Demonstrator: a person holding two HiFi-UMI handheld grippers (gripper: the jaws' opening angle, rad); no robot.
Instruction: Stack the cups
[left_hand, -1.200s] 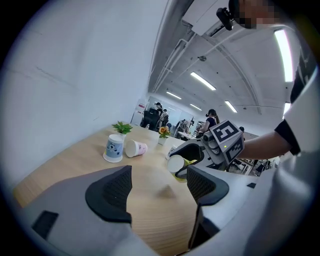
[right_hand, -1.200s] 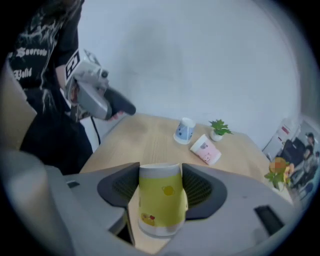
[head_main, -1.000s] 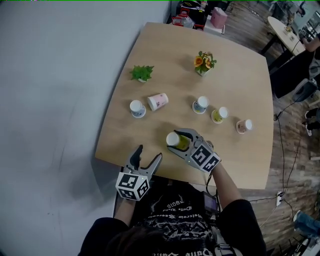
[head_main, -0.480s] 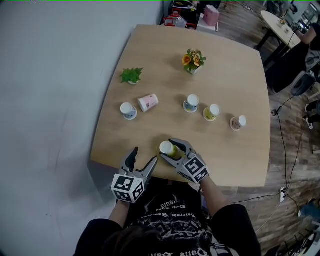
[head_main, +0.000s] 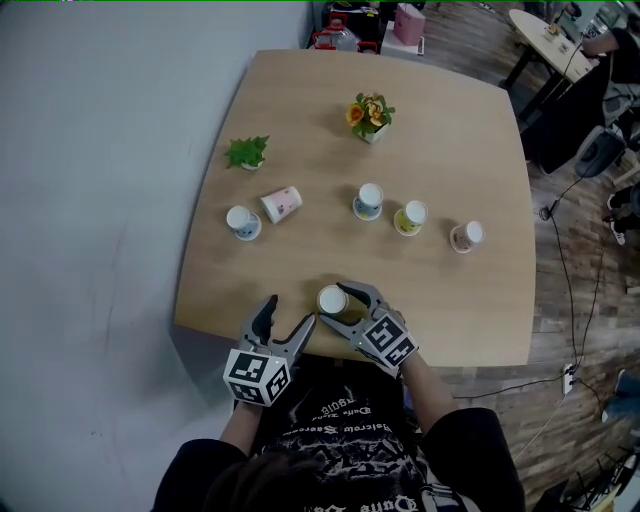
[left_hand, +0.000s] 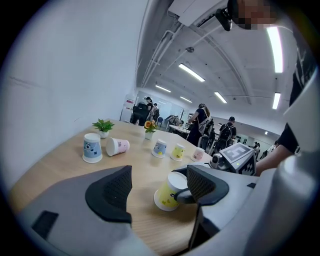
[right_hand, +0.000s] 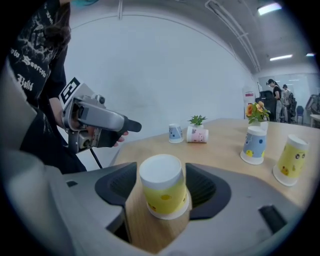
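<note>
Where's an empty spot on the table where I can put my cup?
The table is bare at its near right corner, in front of the rightmost pink cup, and along the far edge behind the flower pot. The cup row across the middle is crowded.

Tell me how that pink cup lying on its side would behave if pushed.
The pink paper cup lies on its side, so a push would probably roll it, likely in a curve since it tapers. It looks like thin paper: probably light and easily crushed by a firm squeeze. The blue cup stands close beside it, so rolling might bump that.
</note>
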